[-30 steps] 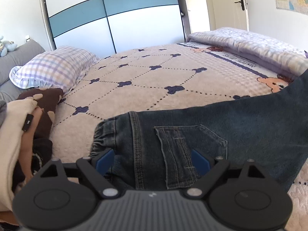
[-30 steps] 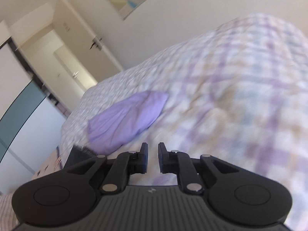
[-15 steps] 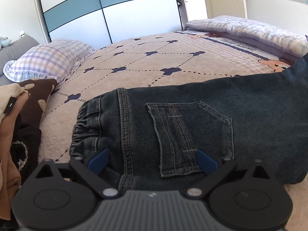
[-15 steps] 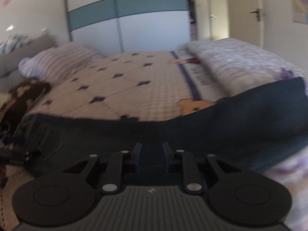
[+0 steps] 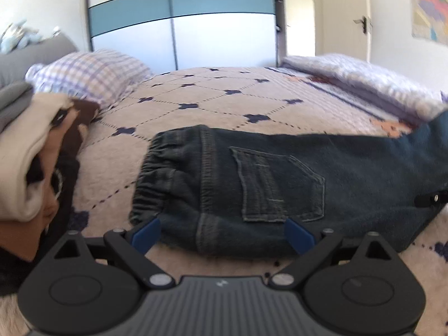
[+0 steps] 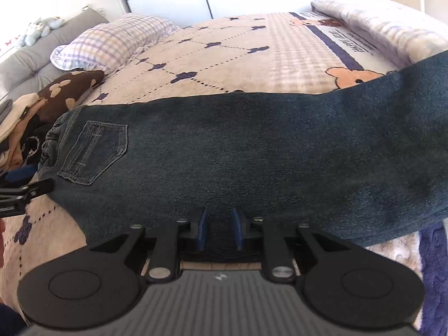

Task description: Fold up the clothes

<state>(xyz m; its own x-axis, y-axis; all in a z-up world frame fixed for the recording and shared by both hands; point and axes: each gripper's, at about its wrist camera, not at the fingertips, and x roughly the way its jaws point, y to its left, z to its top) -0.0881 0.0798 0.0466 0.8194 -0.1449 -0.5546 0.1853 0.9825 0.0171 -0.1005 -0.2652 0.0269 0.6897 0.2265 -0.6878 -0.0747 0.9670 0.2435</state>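
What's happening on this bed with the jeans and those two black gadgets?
A person is folding clothes with a handheld tool in each hand. Dark jeans lie flat across the bedspread, back pocket up. The left tool sits wide open at the waistband end, gripping nothing. The right tool, nearly closed, sits at the near edge along the leg; whether it pinches denim is unclear. A pile of other clothes waits on the left.

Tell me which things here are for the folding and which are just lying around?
For the folding:
- jeans
- left gripper, jaws wide open
- right gripper, jaws nearly closed

Just lying around:
- checked pillow
- pile of clothes
- rolled quilt
- soft toy
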